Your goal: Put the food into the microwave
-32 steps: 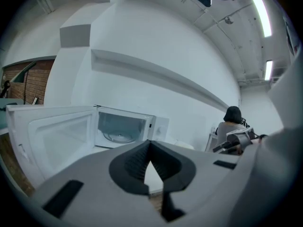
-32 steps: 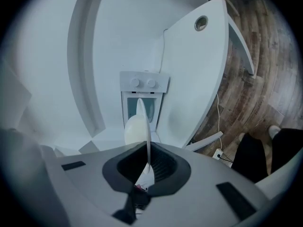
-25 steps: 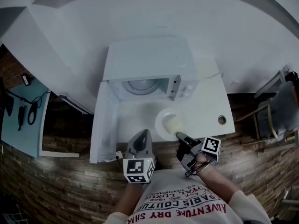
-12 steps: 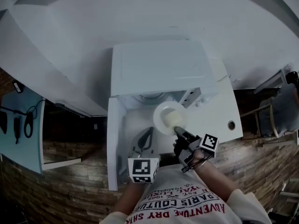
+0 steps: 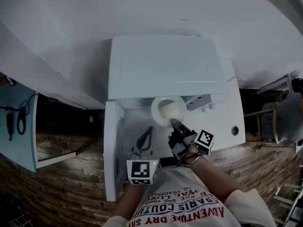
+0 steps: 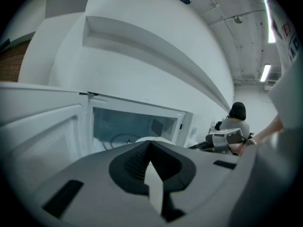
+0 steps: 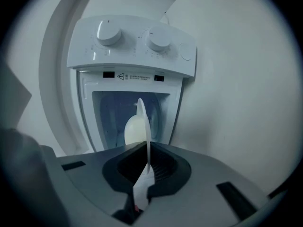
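Plate (image 5: pixel 161 107) reached microwave (image 5: pixel 163 65), right claw (image 5: pixel 173 123) clamping it; left claw (image 5: pixel 149 129) together; shirt (image 5: pixel 184 208) reads "ADVENTURE".

Right tool (image 5: pixel 173 123) tight on plate (image 5: pixel 157 105) rim; left tool (image 5: pixel 149 130) seemingly shut.

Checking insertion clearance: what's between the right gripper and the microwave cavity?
Only its own load: the right gripper is shut on the plate rim, pale food on it, at the open microwave mouth. Nothing else, per right gripper view.
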